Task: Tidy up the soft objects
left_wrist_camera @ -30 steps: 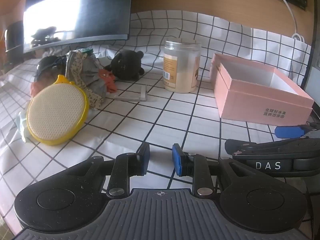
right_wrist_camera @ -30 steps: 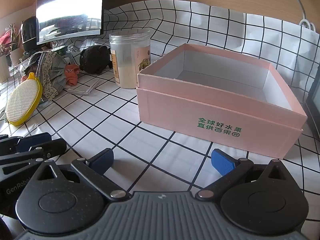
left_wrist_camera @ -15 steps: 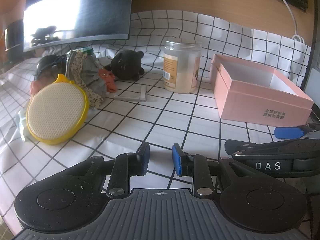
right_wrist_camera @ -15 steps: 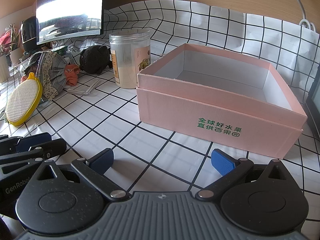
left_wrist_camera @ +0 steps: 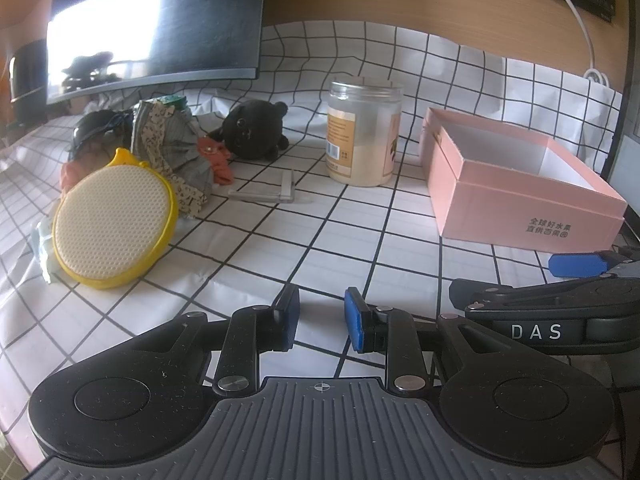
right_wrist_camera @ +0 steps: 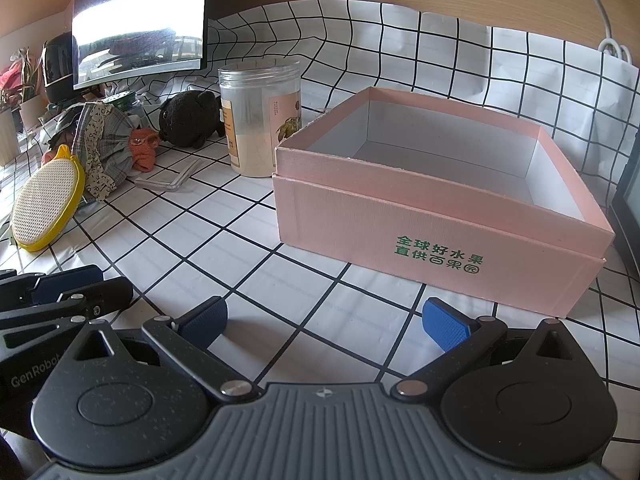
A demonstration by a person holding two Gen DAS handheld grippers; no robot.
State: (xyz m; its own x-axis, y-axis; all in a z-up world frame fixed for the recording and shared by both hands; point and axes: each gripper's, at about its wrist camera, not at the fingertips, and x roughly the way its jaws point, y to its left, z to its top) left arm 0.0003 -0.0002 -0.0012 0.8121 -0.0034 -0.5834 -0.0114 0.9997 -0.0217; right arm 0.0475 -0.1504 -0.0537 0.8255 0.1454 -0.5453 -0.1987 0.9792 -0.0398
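Two grippers hover over the checked tabletop (left_wrist_camera: 248, 252), both empty: my left gripper (left_wrist_camera: 322, 314) narrowly parted, my right gripper (right_wrist_camera: 324, 320) spread wide. Soft things crowd the far left edge: a yellow sponge (left_wrist_camera: 114, 220), a black plush (left_wrist_camera: 254, 132), bunched cloth (left_wrist_camera: 176, 152) half hiding darker items. An open pink box (right_wrist_camera: 440, 216) sits right.

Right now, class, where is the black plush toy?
In the left wrist view the black plush toy lies at the back of the checked tablecloth, between the plastic jar and the grey cloth bundle.
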